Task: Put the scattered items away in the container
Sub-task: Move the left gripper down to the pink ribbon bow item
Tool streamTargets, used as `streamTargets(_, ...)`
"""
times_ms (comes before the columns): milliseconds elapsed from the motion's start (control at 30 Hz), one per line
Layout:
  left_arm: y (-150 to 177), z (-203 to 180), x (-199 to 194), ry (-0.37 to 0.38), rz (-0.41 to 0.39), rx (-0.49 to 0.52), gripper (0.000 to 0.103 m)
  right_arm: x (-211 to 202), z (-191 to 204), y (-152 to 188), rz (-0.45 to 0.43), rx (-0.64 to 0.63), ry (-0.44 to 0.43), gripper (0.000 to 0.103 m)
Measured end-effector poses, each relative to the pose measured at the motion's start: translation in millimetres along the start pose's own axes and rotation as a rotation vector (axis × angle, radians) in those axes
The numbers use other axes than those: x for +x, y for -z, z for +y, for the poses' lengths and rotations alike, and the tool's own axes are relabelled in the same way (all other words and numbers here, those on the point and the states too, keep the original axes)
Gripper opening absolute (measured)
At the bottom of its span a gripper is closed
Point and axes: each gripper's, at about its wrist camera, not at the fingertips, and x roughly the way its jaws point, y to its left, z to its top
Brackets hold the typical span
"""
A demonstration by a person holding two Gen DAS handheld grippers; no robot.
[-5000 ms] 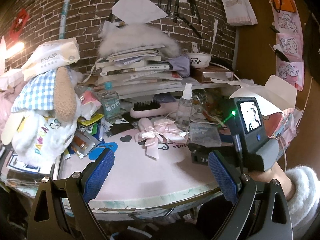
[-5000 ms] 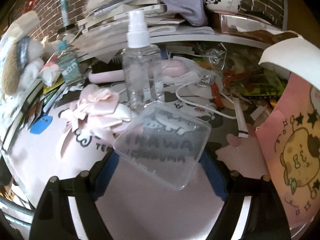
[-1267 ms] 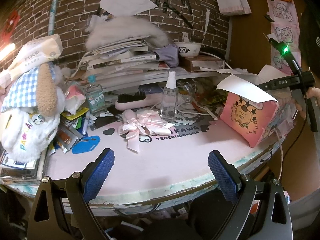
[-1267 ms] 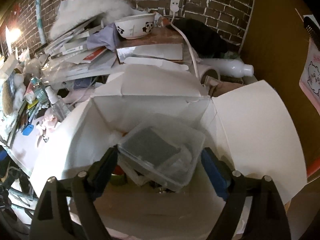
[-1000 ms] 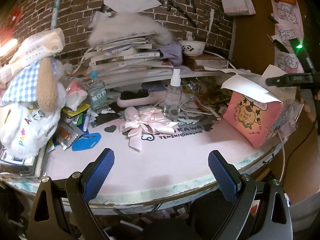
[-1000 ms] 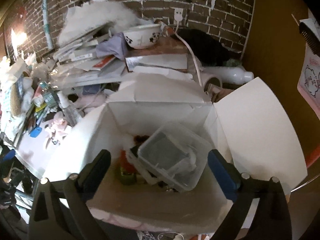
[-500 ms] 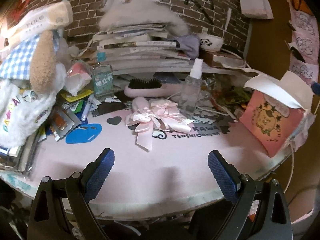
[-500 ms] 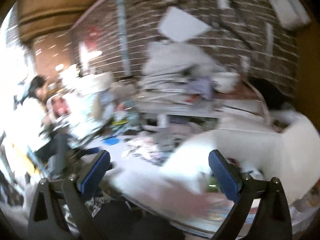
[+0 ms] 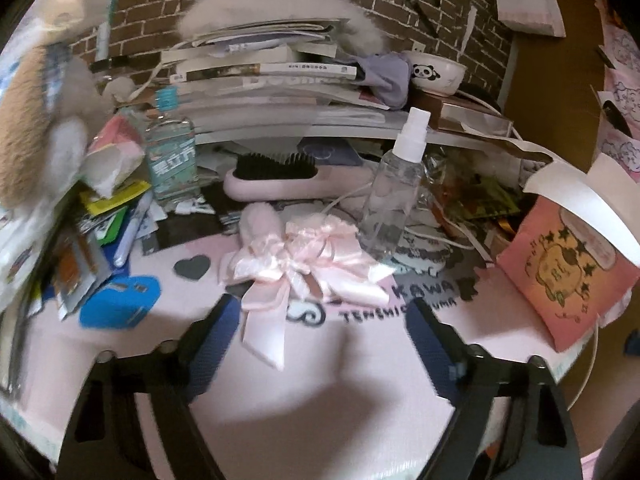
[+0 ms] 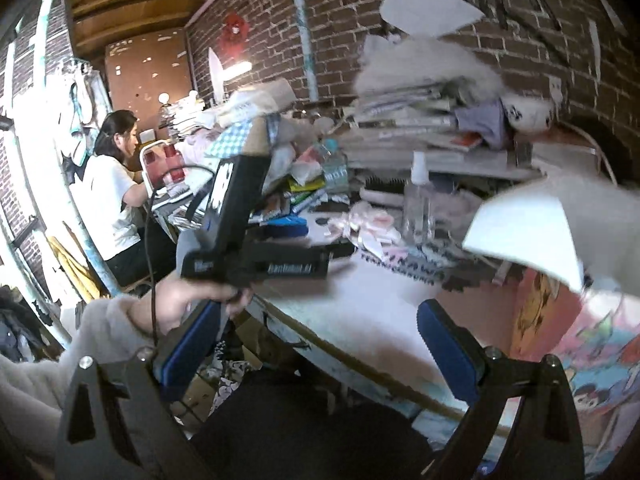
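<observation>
- While the pink box (image 9: 560, 268) stands at the bench's (image 9: 360, 380) right edge, its white flaps hide from us whatever it contains.
- We see the left gripper (image 9: 320, 330), jaws just narrowed yet empty, nearer the pink ribbon bow (image 9: 304, 264) than a second ago.
- The right gripper (image 10: 316, 344), jaws wide and empty, has left the box; motion blur smears the far clutter.

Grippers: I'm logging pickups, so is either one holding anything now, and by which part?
Nothing is held. The left gripper has just been closing, empty, short of the pink bow; right gripper open, empty.
</observation>
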Motion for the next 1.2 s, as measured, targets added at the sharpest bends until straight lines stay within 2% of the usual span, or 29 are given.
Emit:
streamTargets(267,-20.9,-2.6,42.1,-0.024,0.075,0.002,0.072,6.0,-17.3,10.1,0.033,0.043,-0.013,0.098)
streamTargets(500,-34.3,-2.3,49.0,-0.027,0.080,-0.012,0.073,5.3,-23.1,11.8,0.030,0.057,-0.023,0.098)
streamTargets(700,-47.5,-4.4,64.2,-0.067,0.111,0.020,0.073,7.3,-25.4,11.4,0.036,0.069,-0.030,0.098)
streamTargets(1033,-43.9,-8.1,75.3,-0.095,0.160,0.072,0.073,5.7,-29.8,11.3,0.033,0.081,-0.030,0.098)
streamTargets(1133,-42.6,-10.0,75.6,-0.106,0.161,0.084,0.071,6.8,-29.8,11.2,0.034,0.083,-0.036,0.098)
streamTargets(1200,-42.1,-11.4,75.8,-0.116,0.163,0.096,0.062,7.2,-28.3,11.2,0.034,0.082,-0.036,0.098)
